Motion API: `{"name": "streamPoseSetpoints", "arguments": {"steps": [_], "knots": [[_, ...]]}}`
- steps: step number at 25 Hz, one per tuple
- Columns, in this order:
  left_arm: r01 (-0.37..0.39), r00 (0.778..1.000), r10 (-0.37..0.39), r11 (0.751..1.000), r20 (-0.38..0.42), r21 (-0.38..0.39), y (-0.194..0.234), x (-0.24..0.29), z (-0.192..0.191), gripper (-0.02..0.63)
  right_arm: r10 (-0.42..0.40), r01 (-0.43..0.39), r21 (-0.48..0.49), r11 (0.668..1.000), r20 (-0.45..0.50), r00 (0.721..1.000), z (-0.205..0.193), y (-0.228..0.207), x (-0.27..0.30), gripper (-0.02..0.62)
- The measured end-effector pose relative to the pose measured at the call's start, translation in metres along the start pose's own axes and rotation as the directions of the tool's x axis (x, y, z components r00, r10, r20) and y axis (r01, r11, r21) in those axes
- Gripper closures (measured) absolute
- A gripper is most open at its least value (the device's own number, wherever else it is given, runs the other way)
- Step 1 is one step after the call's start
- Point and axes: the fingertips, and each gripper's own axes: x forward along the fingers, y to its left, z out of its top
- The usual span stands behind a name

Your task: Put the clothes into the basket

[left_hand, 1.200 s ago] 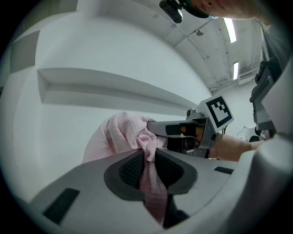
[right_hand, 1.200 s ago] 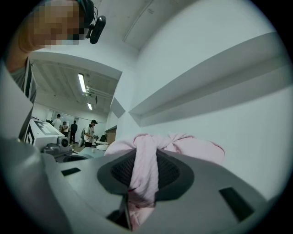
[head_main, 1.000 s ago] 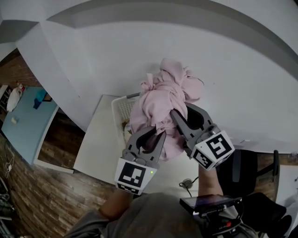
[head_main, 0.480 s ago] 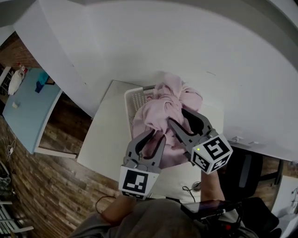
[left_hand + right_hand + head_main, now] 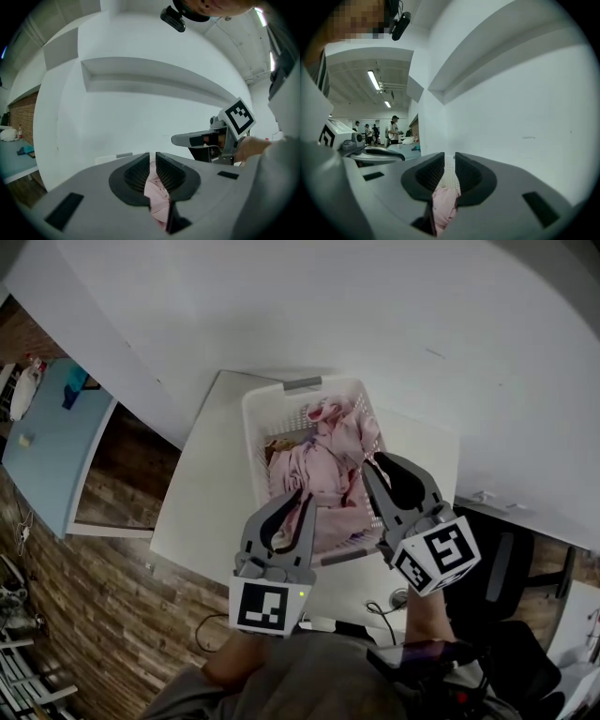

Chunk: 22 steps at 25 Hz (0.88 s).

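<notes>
The pink clothes (image 5: 328,470) lie heaped inside the white perforated basket (image 5: 255,427) on a white table. Both grippers hover over the basket's near end. My left gripper (image 5: 295,498) has its jaws a narrow gap apart and closing. They pinch nothing; pink cloth (image 5: 155,192) shows through the gap from below. The jaws of my right gripper (image 5: 378,465) are also closing on nothing. Through their gap I see pink cloth (image 5: 444,206) and the basket wall (image 5: 451,177). Each gripper view also catches the other gripper, the right gripper (image 5: 187,139) and the left gripper (image 5: 389,154).
The basket stands on a small white table (image 5: 202,512) against a white wall. A light blue table (image 5: 52,456) stands at the left over wood flooring. There is a black chair (image 5: 506,568) at the right. A cable (image 5: 375,606) lies by the table's near edge. People (image 5: 393,129) stand far off.
The pink bundle, held up between both grippers above the basket, has come out of the jaws and now lies in the basket. The head view has tilted further down.
</notes>
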Motion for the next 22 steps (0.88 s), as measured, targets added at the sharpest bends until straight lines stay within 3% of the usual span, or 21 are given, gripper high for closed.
{"name": "streamPoseSetpoints", "arguments": {"steps": [6,10,16,22], "knots": [[-0.068,0.994,0.065,0.997,0.092,0.035,-0.009,-0.016,0.029,0.597,0.005,-0.003,-0.029,1.000,0.081,0.997,0.014,0.014,-0.031,0.583],[-0.084,0.992,0.081,0.996,0.093,0.021,-0.014,-0.030,0.040,0.598,0.003,0.000,-0.031,1.000,0.103,0.995,0.023,0.023,-0.052,0.588],[-0.141,0.967,0.127,0.989,0.220,0.049,-0.025,-0.049,0.076,0.598,0.020,-0.005,-0.087,0.996,0.162,0.987,0.045,0.037,-0.075,0.588],[-0.119,0.966,0.100,0.991,0.237,0.068,-0.045,-0.055,0.084,0.598,0.009,0.009,-0.120,0.993,0.155,0.988,0.045,0.040,-0.092,0.589]]}}
